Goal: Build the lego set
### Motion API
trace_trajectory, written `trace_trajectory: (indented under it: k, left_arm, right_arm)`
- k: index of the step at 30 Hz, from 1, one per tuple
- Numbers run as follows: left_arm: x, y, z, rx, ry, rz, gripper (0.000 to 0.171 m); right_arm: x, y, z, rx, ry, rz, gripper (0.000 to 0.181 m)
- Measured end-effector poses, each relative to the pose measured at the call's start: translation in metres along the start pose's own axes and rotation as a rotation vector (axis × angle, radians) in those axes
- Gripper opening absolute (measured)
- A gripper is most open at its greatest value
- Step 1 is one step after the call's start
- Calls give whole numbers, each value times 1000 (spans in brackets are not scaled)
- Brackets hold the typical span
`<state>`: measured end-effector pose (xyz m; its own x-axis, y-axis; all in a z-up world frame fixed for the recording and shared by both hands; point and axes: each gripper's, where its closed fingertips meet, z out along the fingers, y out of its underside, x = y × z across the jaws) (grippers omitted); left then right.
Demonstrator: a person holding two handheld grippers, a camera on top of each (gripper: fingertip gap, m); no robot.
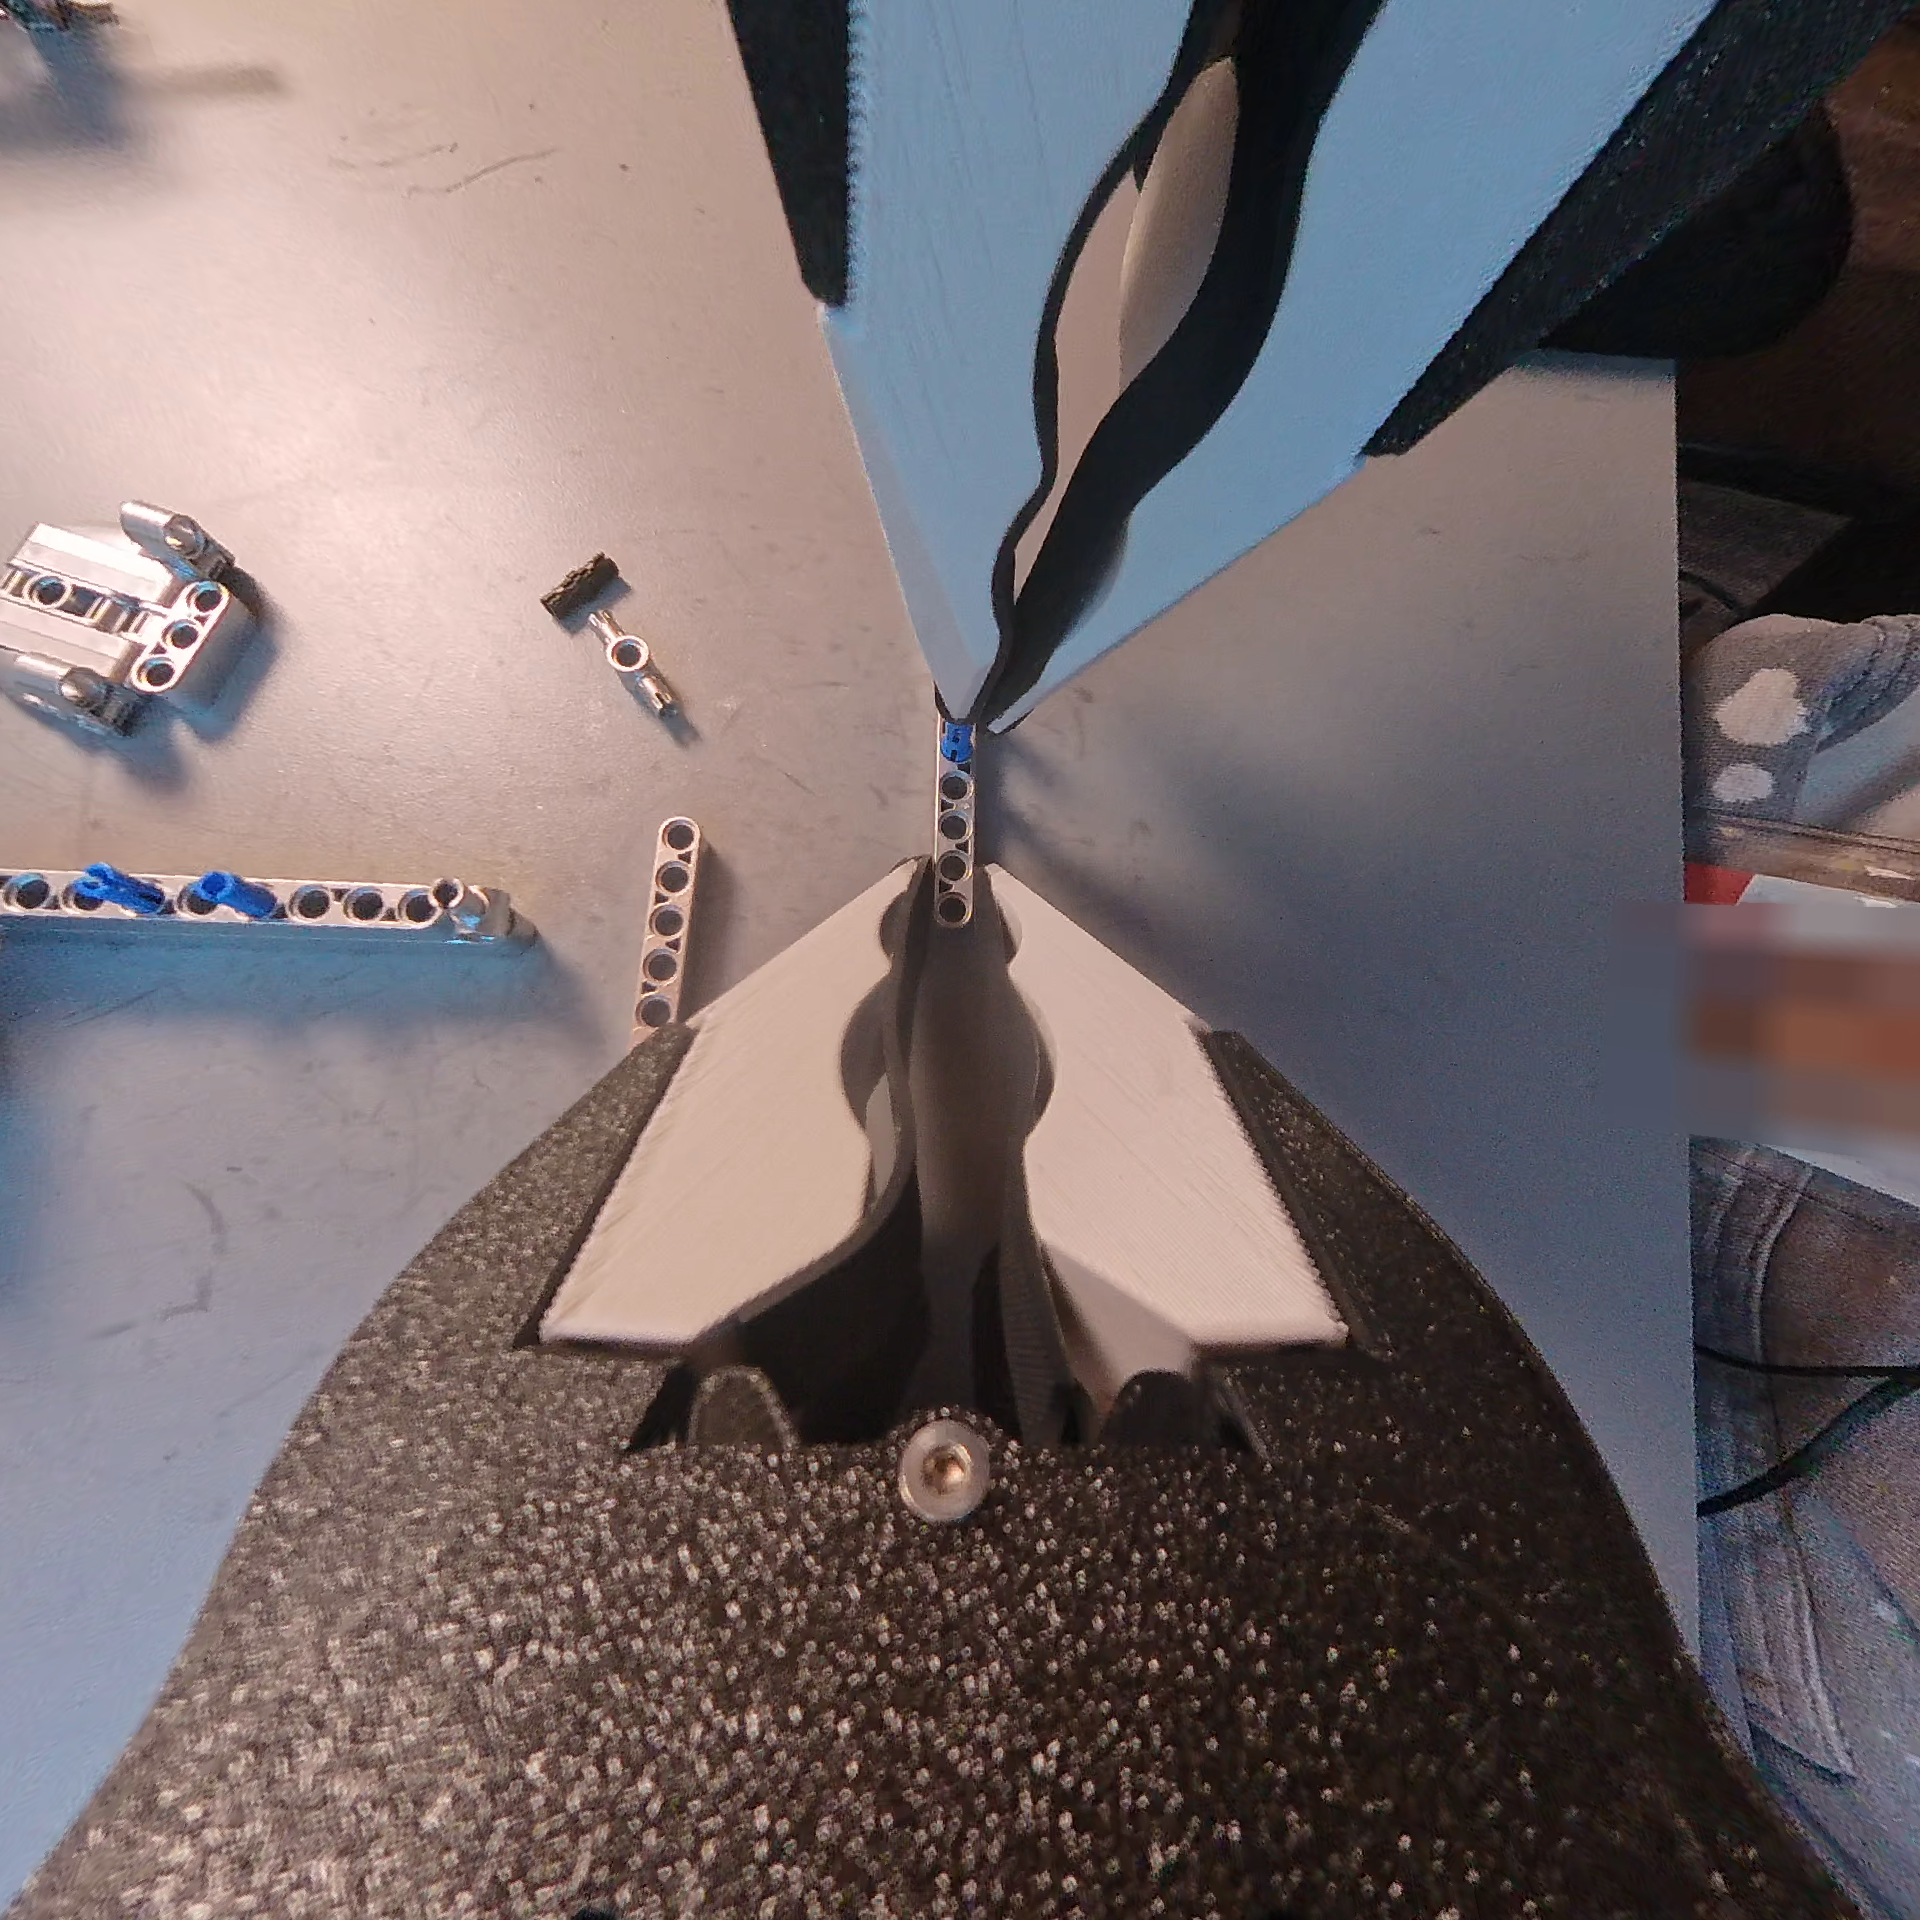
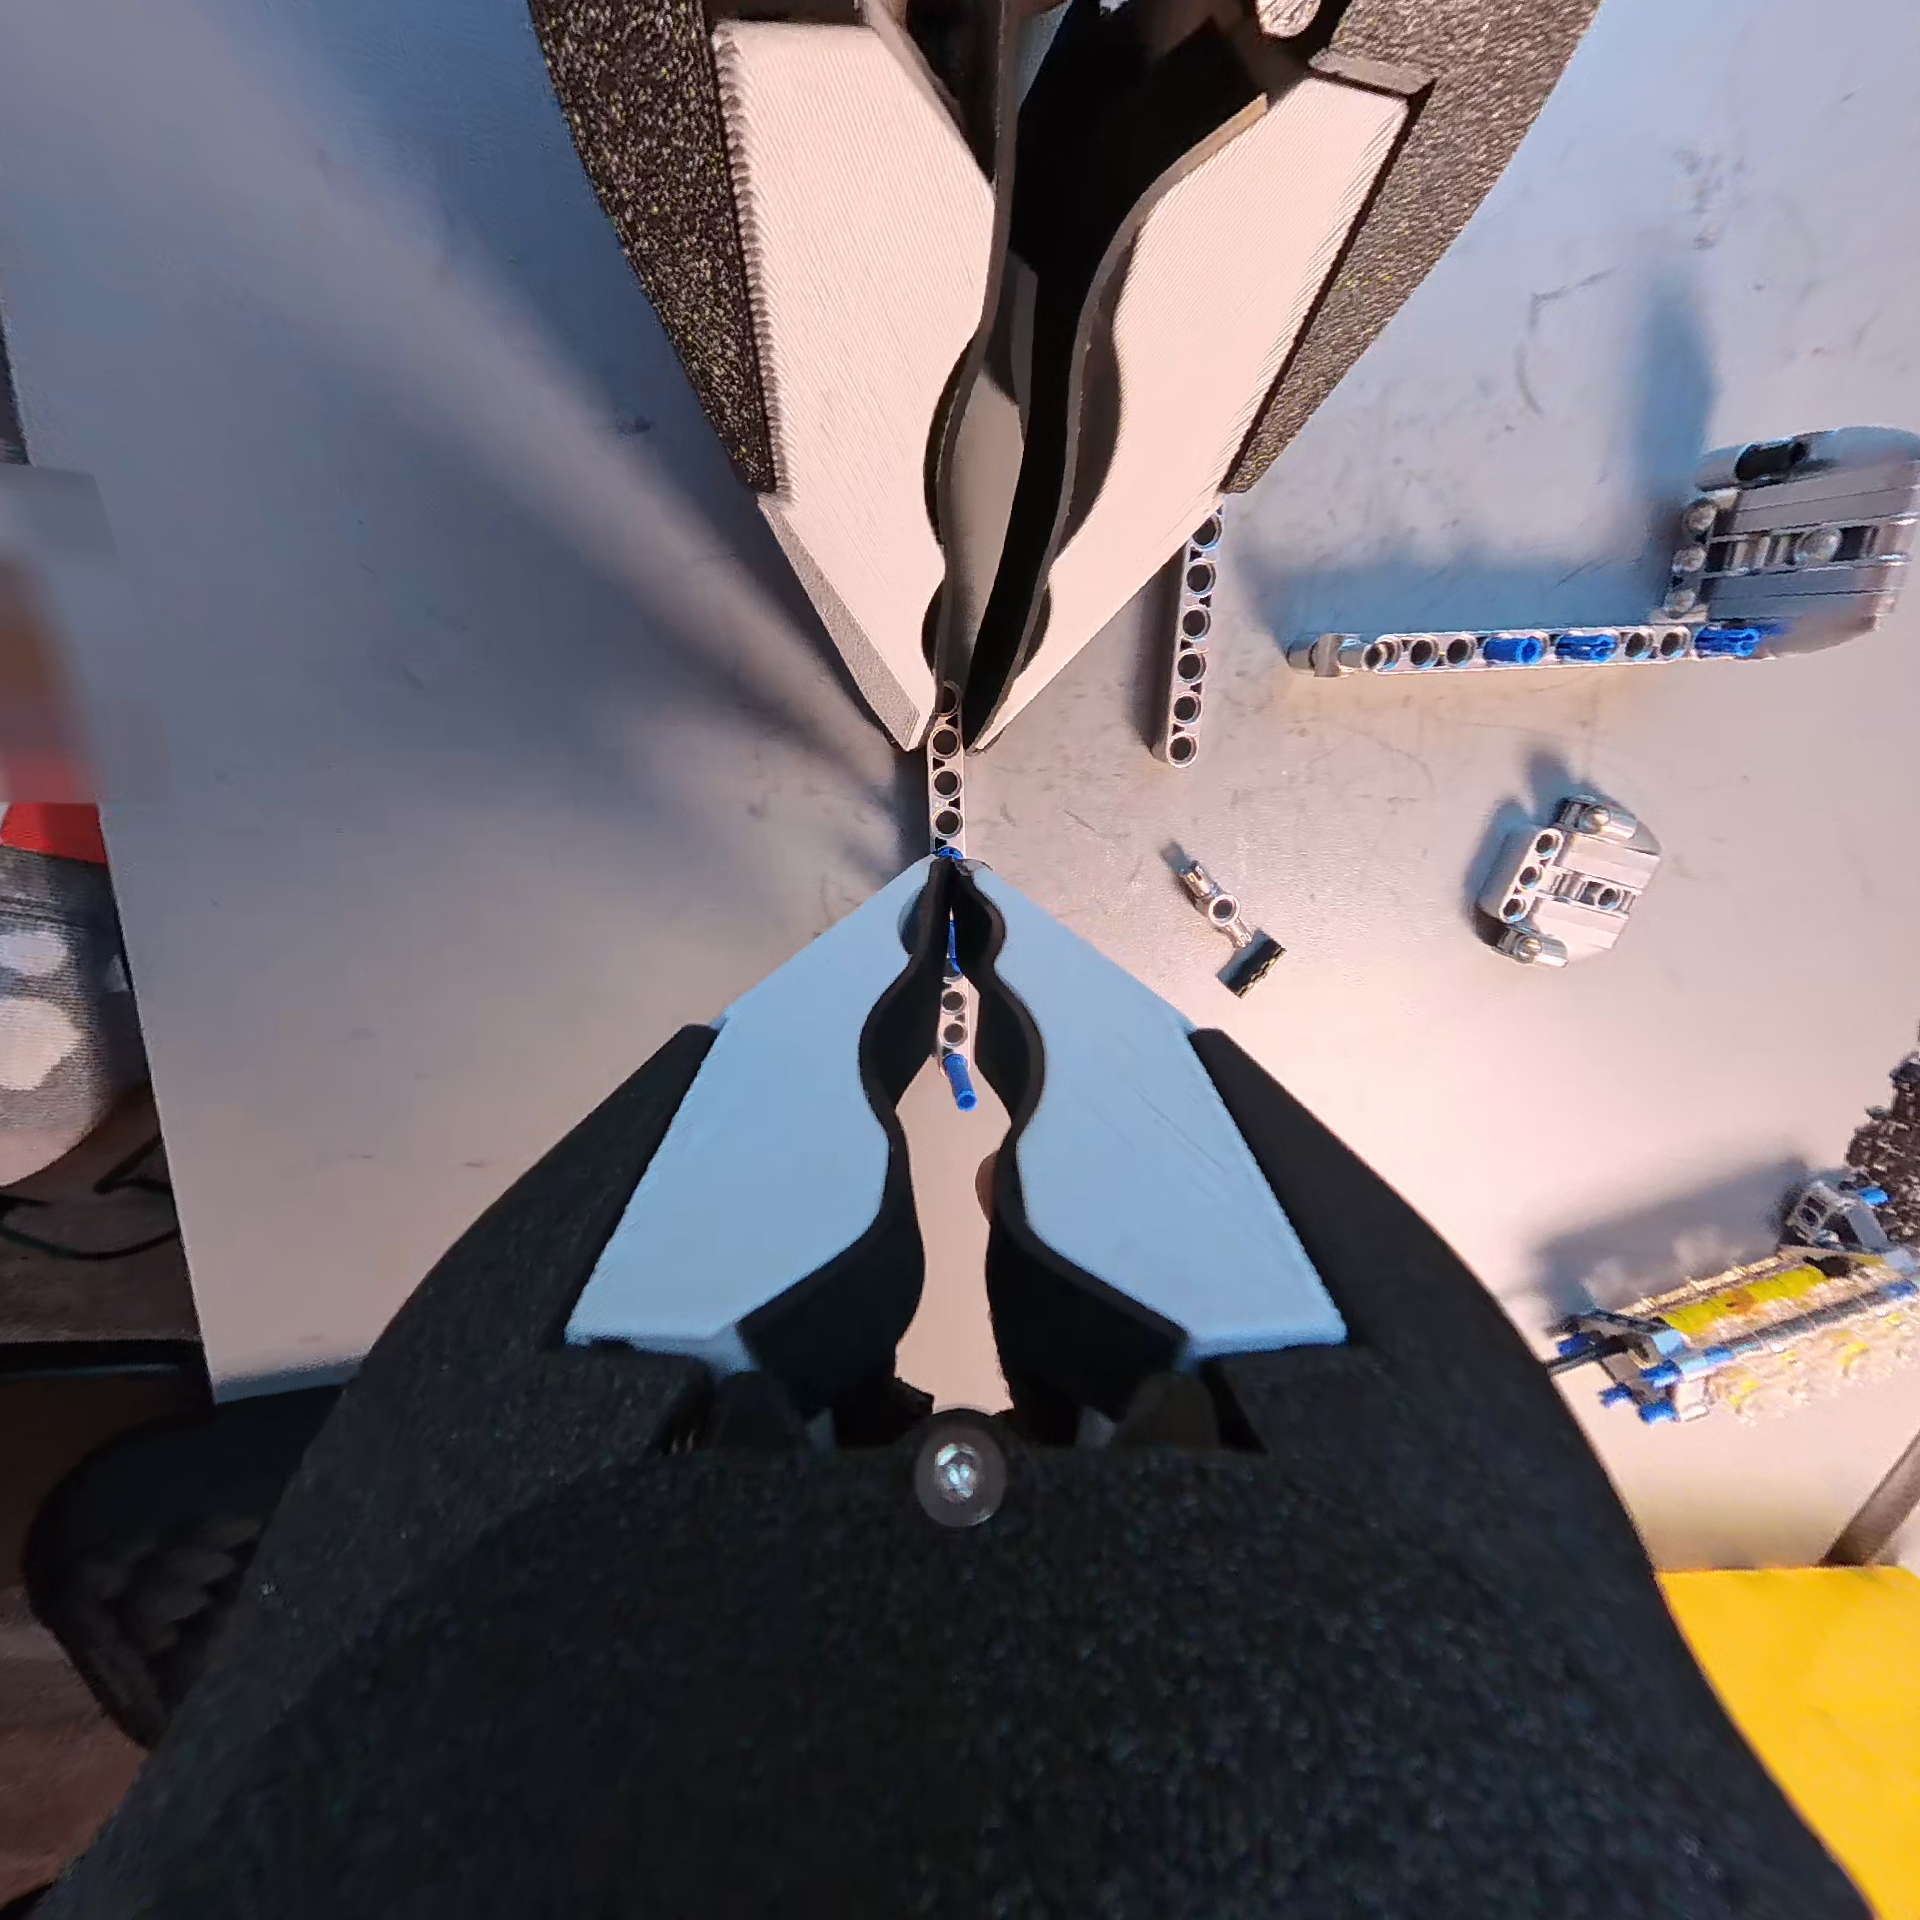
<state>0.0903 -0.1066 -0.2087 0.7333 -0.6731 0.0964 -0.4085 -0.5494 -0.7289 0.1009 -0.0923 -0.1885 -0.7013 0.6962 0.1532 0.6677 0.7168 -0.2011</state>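
The left gripper (image 1: 954,904), with grey fingers (image 1: 790,1091) on a speckled black body, is clenched on one end of a thin grey beam with holes (image 1: 954,831). The right gripper (image 2: 951,873), with pale blue fingers (image 2: 790,1101) on a black body, is clenched on the opposite end of the same beam, at a blue pin (image 2: 963,1086) seated in it. The two grippers face each other tip to tip, with the beam spanning the short gap between them above the grey table (image 1: 416,312). In the left wrist view, a short grey beam (image 1: 665,925) lies at 9 o'clock just beside the left gripper's fingers; a long beam with blue pins (image 1: 260,904) lies farther out at 9 o'clock. A small black-and-grey connector (image 1: 613,623) lies at 10 o'clock, and a grey block assembly (image 1: 114,623) lies near the left edge. In the right wrist view, a larger grey assembly (image 2: 1797,540) sits at 2 o'clock, and a yellow-and-grey built section (image 2: 1756,1320) lies at 4 o'clock near the table edge.
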Motion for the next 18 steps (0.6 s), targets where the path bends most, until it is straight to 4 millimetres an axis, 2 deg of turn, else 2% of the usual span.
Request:
trace_trajectory:
  k: [4, 7, 9, 11, 14, 18]
  left_arm:
    - [0, 0, 0, -2, 0, 8, 5]
    - [-1, 2, -2, -4, 9, 29, 5]
    - [-2, 4, -4, -8, 15, 56, 5]
    - [-2, 4, -5, -11, 25, 56, 6]
    - [-3, 5, -6, -10, 32, 55, 6]
    - [-8, 5, -7, -6, 6, 74, 9]
  right_arm:
    - [5, -1, 1, 13, 72, 24, 0]
    - [7, -4, -3, 131, 109, 65, 0]
    - [15, -7, -16, 262, 141, 152, 11]
    - [20, 1, -24, 336, 153, 234, 25]
    - [23, 17, -21, 407, 163, 290, 34]
    - [30, 15, -19, 580, 161, 343, 38]
